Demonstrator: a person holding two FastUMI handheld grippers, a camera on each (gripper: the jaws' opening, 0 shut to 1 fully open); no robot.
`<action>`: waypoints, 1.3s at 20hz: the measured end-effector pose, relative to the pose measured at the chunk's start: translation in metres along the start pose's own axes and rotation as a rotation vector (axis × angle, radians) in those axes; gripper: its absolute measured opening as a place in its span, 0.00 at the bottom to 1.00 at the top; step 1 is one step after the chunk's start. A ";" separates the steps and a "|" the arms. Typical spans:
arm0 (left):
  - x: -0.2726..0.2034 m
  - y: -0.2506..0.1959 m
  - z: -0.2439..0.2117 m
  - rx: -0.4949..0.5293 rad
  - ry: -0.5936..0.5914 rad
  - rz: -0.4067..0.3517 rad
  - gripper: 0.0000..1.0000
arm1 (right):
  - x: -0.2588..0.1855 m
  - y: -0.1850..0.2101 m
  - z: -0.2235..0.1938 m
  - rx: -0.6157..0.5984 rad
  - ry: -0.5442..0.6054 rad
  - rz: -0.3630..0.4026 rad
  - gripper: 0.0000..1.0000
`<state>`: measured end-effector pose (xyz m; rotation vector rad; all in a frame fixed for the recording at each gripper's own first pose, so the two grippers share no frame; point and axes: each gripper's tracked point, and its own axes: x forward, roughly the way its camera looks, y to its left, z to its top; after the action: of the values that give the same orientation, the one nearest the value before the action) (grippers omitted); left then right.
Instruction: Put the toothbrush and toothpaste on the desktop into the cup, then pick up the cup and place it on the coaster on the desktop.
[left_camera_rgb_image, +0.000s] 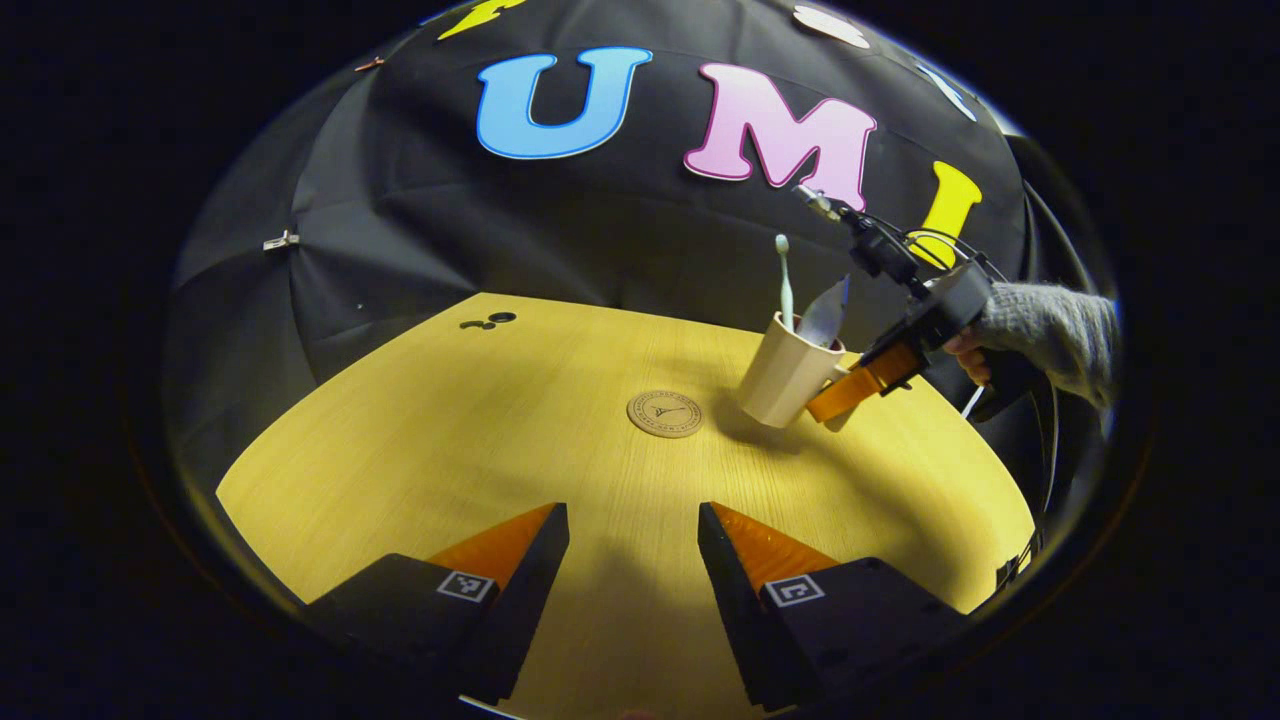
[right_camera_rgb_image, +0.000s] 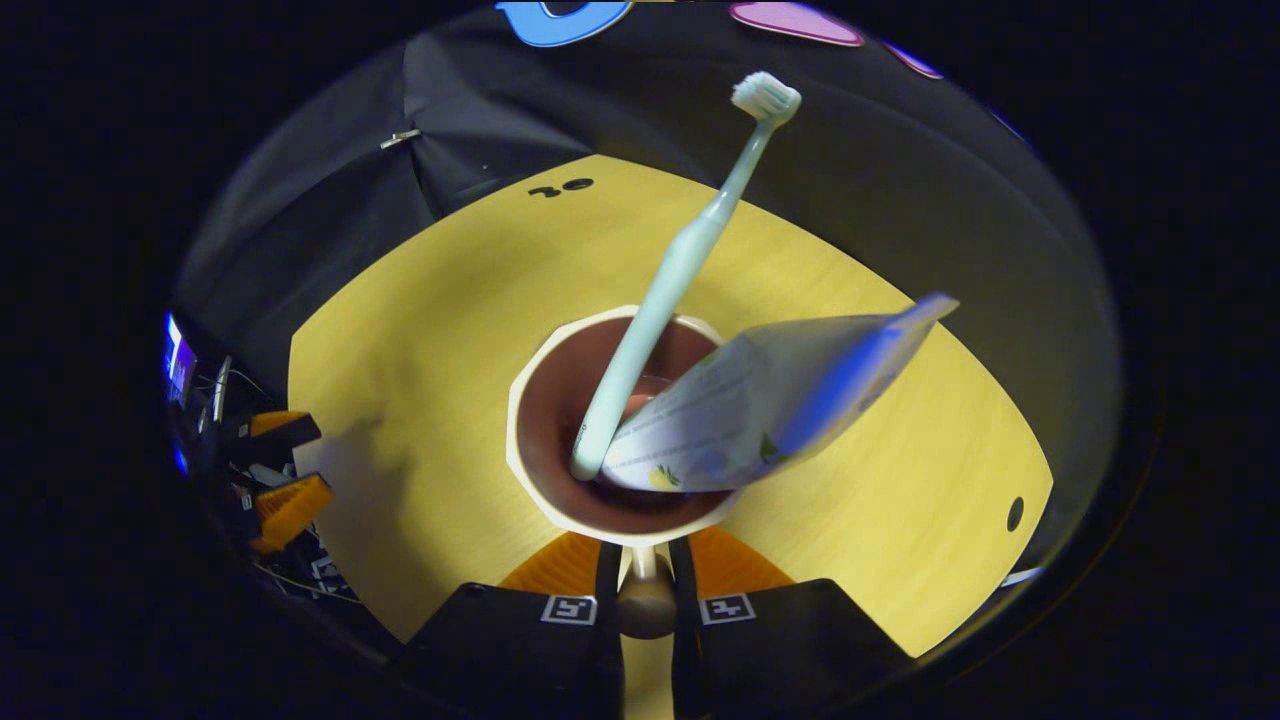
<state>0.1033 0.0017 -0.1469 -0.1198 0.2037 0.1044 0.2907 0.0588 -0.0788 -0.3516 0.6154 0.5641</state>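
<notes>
Brush (right_camera_rgb_image: 665, 290) and paste (right_camera_rgb_image: 770, 405) already stand in the cup (left_camera_rgb_image: 787, 375); my right gripper (right_camera_rgb_image: 640, 560) clamps its handle, tilted just right of the coaster (left_camera_rgb_image: 665, 413). Left gripper (left_camera_rgb_image: 633, 545) waits wide and empty. I judge only the set-down remains.

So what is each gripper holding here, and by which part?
The right gripper grips the cup by its handle, lifted and tilted. The left gripper is open, holding nothing.
</notes>
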 end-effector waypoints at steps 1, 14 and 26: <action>-0.003 0.004 -0.001 -0.007 -0.003 0.005 0.83 | 0.007 0.006 0.008 -0.010 0.000 0.005 0.22; -0.028 0.051 -0.015 -0.120 0.000 0.095 0.83 | 0.049 0.035 0.041 -0.083 0.077 0.022 0.22; -0.023 0.056 -0.012 -0.137 0.007 0.100 0.83 | 0.054 0.036 0.037 -0.076 0.145 0.007 0.18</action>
<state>0.0724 0.0538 -0.1600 -0.2463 0.2091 0.2181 0.3219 0.1255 -0.0898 -0.4645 0.7361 0.5733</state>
